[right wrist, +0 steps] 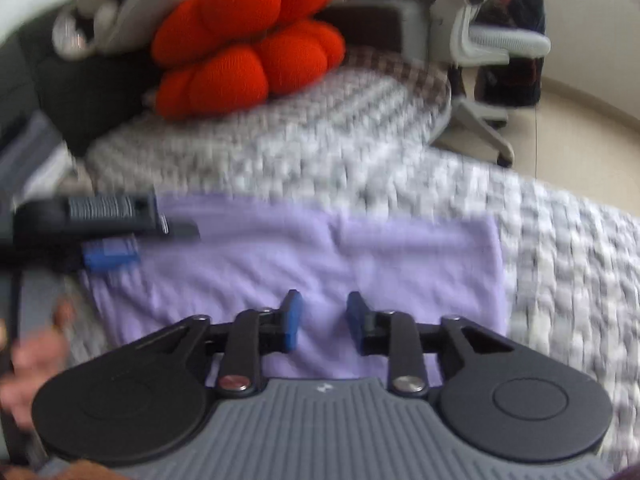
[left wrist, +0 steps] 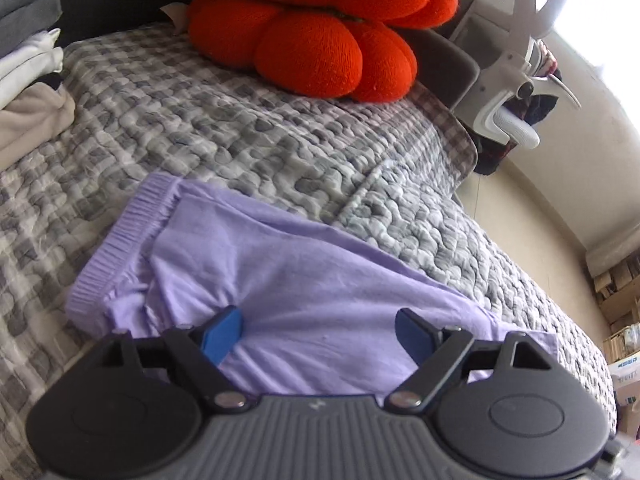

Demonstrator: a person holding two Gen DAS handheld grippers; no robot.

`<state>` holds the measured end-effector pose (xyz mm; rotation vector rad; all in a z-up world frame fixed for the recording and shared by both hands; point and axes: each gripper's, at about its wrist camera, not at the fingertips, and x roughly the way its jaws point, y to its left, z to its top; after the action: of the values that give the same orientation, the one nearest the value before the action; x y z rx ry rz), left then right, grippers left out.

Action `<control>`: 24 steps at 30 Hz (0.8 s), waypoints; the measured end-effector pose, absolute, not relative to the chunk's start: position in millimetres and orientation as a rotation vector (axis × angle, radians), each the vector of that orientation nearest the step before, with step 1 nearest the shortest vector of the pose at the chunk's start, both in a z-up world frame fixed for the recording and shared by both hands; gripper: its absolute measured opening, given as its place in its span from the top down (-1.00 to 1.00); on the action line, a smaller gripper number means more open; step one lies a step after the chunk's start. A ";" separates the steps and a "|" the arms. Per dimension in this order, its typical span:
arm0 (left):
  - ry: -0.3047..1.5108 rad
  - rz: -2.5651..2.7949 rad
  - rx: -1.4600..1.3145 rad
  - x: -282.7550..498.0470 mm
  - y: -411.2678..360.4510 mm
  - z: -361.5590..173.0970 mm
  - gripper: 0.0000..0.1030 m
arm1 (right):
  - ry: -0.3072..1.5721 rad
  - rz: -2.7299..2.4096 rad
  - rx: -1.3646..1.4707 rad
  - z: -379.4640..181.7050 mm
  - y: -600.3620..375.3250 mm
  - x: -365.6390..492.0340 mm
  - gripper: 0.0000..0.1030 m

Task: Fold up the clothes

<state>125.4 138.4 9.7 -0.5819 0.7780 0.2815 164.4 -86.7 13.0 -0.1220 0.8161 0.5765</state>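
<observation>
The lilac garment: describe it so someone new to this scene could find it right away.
Start at the bed with the grey checked quilt and the big orange knitted cushion at its far end. Nearer, right ahead of both tools, lies the lilac garment, spread flat on the quilt. It is the only purple item, with a ribbed elastic waistband; the folded clothes stacked at the side are grey, white and beige.

Soft daylight, window glare upper right; right view motion-blurred, fisheye edges curved.

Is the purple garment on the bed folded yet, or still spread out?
Folded at least once, apparently: the purple garment lies as a compact flat rectangle on the checked quilt, its ribbed waistband at one end. How many layers, cannot tell.
</observation>
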 end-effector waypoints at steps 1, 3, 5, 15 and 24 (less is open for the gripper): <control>0.775 0.285 -0.590 122.9 139.8 10.1 -0.66 | 0.797 0.587 -0.141 11.7 -88.1 158.9 0.35; 0.771 0.294 -0.603 119.4 142.9 10.2 -0.66 | 0.787 0.591 -0.140 10.9 -93.8 151.2 0.35; 0.760 0.300 -0.621 116.0 146.7 10.2 -0.66 | 0.815 0.580 -0.068 11.4 -104.7 148.6 0.34; 0.683 0.329 -0.857 85.5 184.0 4.7 -0.66 | 0.799 0.593 -0.009 7.3 -117.8 137.5 0.29; 0.540 0.397 -0.910 60.6 199.2 17.2 -0.66 | 0.815 0.610 0.019 8.2 -125.1 139.2 0.28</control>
<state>60.6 199.2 17.2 -0.9099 0.5403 0.3967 139.2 -125.1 8.2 0.0188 0.8146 0.6099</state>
